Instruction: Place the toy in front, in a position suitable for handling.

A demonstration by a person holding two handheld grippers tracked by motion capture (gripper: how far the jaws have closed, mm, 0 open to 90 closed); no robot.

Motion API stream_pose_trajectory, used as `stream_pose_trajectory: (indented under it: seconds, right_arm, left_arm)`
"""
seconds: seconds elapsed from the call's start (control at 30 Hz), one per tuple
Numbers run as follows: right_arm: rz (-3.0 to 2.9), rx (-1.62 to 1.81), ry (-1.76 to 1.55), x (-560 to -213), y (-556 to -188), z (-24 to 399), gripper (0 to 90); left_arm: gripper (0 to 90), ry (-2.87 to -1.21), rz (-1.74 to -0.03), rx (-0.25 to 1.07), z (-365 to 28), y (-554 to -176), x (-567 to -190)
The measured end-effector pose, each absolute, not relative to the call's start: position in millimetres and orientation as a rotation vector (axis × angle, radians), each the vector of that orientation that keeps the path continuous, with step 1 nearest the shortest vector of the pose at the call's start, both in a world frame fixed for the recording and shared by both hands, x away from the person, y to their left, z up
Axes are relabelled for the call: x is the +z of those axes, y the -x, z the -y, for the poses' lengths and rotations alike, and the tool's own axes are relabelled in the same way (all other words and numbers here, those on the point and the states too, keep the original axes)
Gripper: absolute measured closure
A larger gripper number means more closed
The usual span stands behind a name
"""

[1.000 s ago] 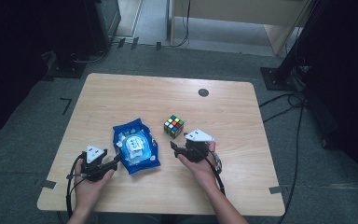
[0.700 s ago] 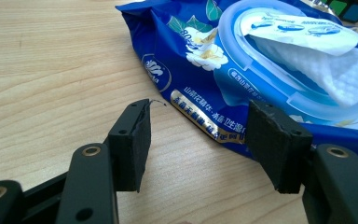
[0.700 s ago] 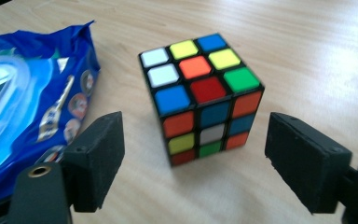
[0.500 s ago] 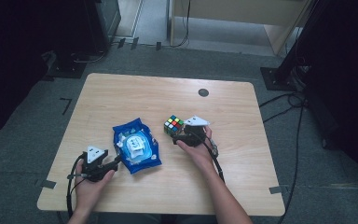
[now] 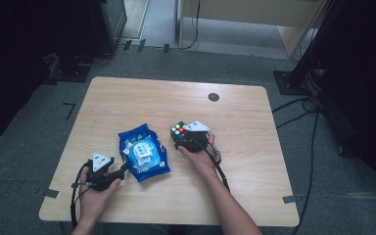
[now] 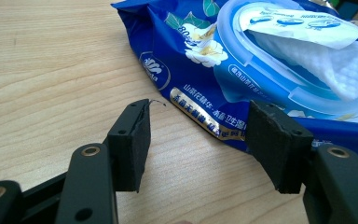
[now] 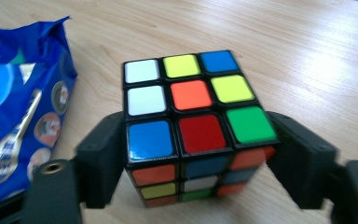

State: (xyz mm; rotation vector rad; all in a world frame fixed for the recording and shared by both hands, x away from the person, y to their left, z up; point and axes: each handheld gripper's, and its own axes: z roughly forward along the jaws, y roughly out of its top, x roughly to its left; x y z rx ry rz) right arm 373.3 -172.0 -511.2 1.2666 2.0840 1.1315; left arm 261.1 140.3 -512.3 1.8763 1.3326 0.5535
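A scrambled puzzle cube (image 5: 178, 129) (image 7: 191, 95) sits on the wooden table (image 5: 127, 98), just right of a blue wet-wipes pack (image 5: 144, 152) (image 6: 191, 70) (image 7: 14, 93) whose lid is open with a white wipe showing. My right gripper (image 5: 180, 141) (image 7: 196, 156) has just been closing. Its jaws now press on the cube's two lower sides. My left gripper (image 5: 121, 169) (image 6: 198, 140) rests open at the pack's near left corner. Nothing is between its pads (image 6: 137, 149), and the pack's edge lies just past the right pad.
A small black round cap (image 5: 213, 97) is set in the table top near the far edge. Cables (image 5: 76, 196) trail from both grippers toward the near edge. Dark stands and cables are on the grey floor (image 5: 323, 161) around the table.
My right hand has moved left and forward to the cube, and its jaws now sit on either side of it. The left hand and the wipes pack have not moved.
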Motion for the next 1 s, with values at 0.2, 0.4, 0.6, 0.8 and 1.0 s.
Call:
stream_pose_trajectory:
  seconds: [0.2, 0.4, 0.6, 0.8, 1.0]
  right_arm:
    - [-2.067, 1.032, -1.221, -507.5, -367.6, 167.9, 34.7]
    - [-2.063, 1.078, -1.225, -489.0, -337.0, 186.7, 34.7]
    - [-2.064, 1.049, -1.199, -484.7, -296.6, 215.7, 34.7]
    - [-2.08, 1.033, -1.275, -492.9, -266.8, 244.5, 34.7]
    - [-2.061, 1.057, -1.332, -499.0, -248.1, 261.3, 34.7]
  left_arm:
    - [40.7, -1.872, -1.327, 0.55, -140.2, -261.1, -512.4]
    - [42.5, -1.862, -1.361, 0.551, -142.0, -264.6, -511.4]
    - [49.2, -1.868, -1.433, 0.597, -138.7, -276.9, -510.8]
    - [50.5, -1.862, -1.471, 0.63, -130.4, -288.3, -511.4]
    - [49.8, -1.858, -1.504, 0.643, -125.1, -305.8, -513.0]
